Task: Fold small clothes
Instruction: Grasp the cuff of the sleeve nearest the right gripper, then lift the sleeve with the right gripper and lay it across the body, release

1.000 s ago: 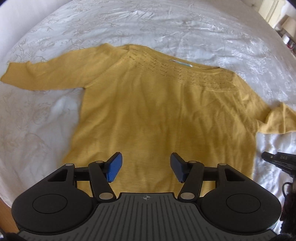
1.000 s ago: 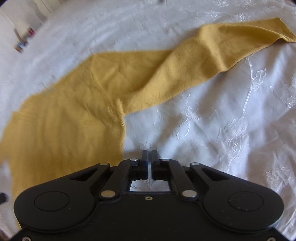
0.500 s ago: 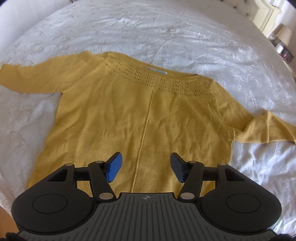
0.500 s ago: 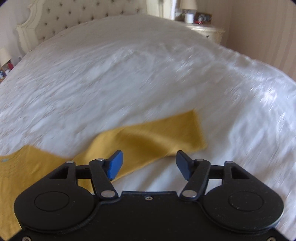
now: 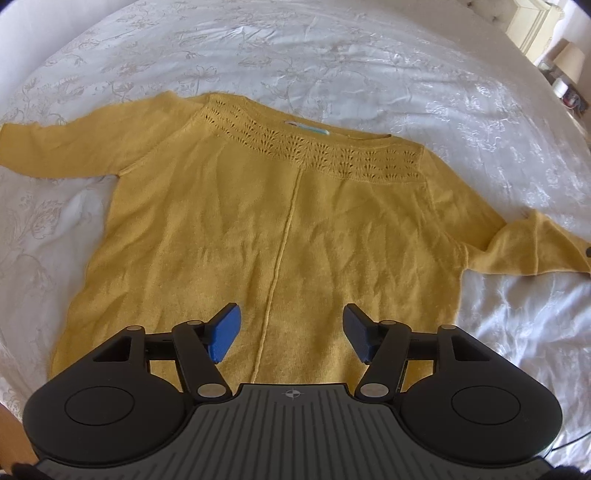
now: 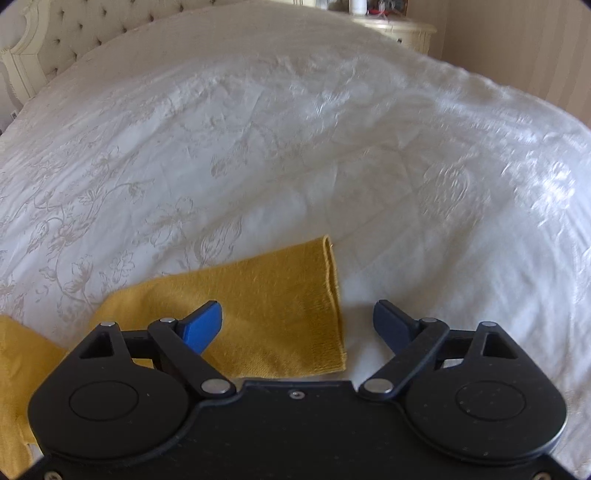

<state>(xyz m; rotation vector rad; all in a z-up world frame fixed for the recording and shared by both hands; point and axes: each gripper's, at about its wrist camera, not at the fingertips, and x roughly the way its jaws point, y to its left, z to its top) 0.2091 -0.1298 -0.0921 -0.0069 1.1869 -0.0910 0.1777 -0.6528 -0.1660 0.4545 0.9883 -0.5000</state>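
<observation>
A mustard-yellow knitted sweater (image 5: pixel 280 221) lies flat on a white bedspread (image 5: pixel 332 55), neckline away from me, both sleeves spread sideways. My left gripper (image 5: pixel 291 332) hovers over the sweater's lower middle, beside its centre seam; its jaws are opening and hold nothing. In the right wrist view the right sleeve (image 6: pixel 266 314) ends in a cuff just ahead of the right gripper (image 6: pixel 299 325). That gripper is open, with the cuff's edge lying below the gap between its blue fingers (image 6: pixel 201 326), untouched.
The embroidered white bedspread (image 6: pixel 295 147) stretches far beyond the sweater on all sides. A tufted cream headboard (image 6: pixel 55 40) stands at the back left of the right view, and a bedside cabinet (image 6: pixel 399 27) with small items at the back.
The right gripper went from shut to open and swung along the sleeve out to its cuff. The left gripper drifted slightly sideways over the sweater's body.
</observation>
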